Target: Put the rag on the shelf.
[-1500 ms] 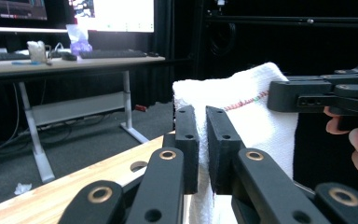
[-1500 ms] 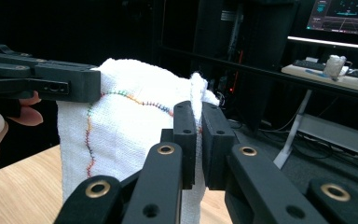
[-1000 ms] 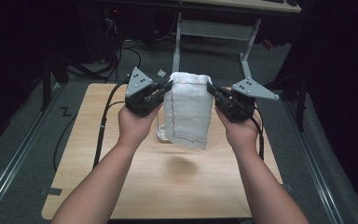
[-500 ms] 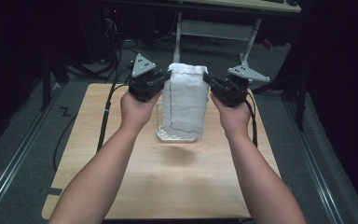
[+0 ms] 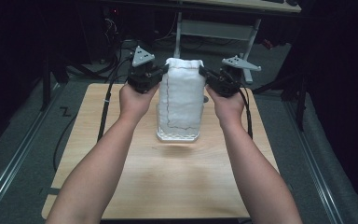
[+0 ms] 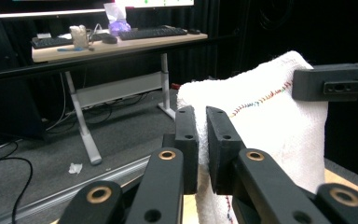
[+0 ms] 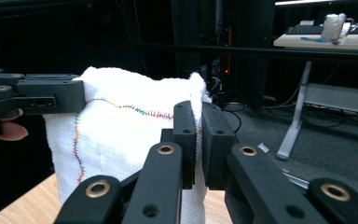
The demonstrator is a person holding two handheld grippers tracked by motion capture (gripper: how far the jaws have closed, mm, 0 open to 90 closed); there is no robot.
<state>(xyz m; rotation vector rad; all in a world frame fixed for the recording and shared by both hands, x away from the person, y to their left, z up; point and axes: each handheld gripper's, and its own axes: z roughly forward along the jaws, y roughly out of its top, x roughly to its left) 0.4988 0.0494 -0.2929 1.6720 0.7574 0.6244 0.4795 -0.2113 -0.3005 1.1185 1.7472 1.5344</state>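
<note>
Towel (image 5: 181, 95) pinched between left tool (image 6: 201, 140), right tool (image 7: 198, 135), above table (image 5: 168, 177)

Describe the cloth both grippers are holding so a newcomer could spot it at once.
Start at the light wooden table; above its far half, a white towel hangs between the left gripper and the right gripper, each pinching a top corner. A multicoloured stitched line runs down its edge and across its lower part, and it is the only white, soft thing against the dark room.

Your left gripper (image 5: 162, 72) and right gripper (image 5: 204, 74) pinch the white towel's (image 5: 182, 95) top corners, hanging toward the worktop's (image 5: 168, 179) twelve o'clock edge
</note>
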